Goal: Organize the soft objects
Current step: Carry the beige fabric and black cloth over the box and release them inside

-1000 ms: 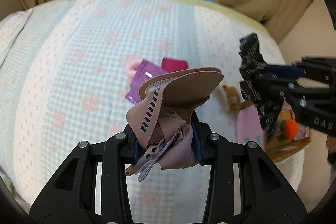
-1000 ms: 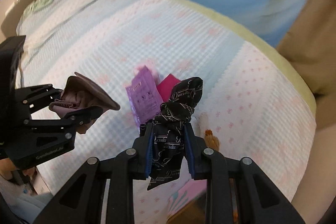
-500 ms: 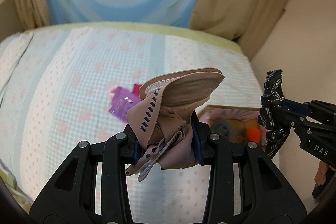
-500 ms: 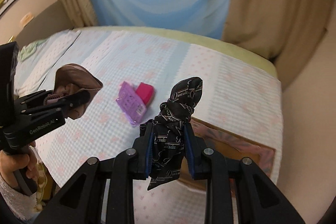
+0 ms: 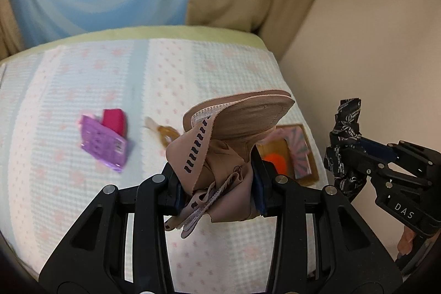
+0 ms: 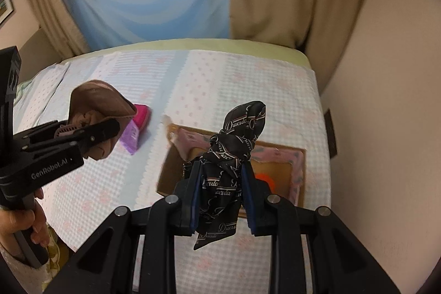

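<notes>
My left gripper [image 5: 217,183] is shut on a bunched beige-pink garment [image 5: 234,134] and holds it above the bed; it also shows in the right wrist view [image 6: 96,112]. My right gripper [image 6: 220,192] is shut on a knotted black printed scarf [image 6: 234,145], held over an open cardboard box [image 6: 299,175]. The scarf shows at the right of the left wrist view [image 5: 344,145]. The box [image 5: 303,153] lies near the bed's right edge with an orange item [image 5: 275,161] inside.
A purple packet [image 5: 104,148] and a magenta item [image 5: 115,120] lie on the checked bedspread [image 5: 69,197] left of the box. A small tan object [image 5: 162,131] lies beside the box. A wall is at the right, curtains behind the bed.
Both grippers have risen and swung right with their cloths; the box has come into fuller view under the right gripper. Both grips are unchanged.
</notes>
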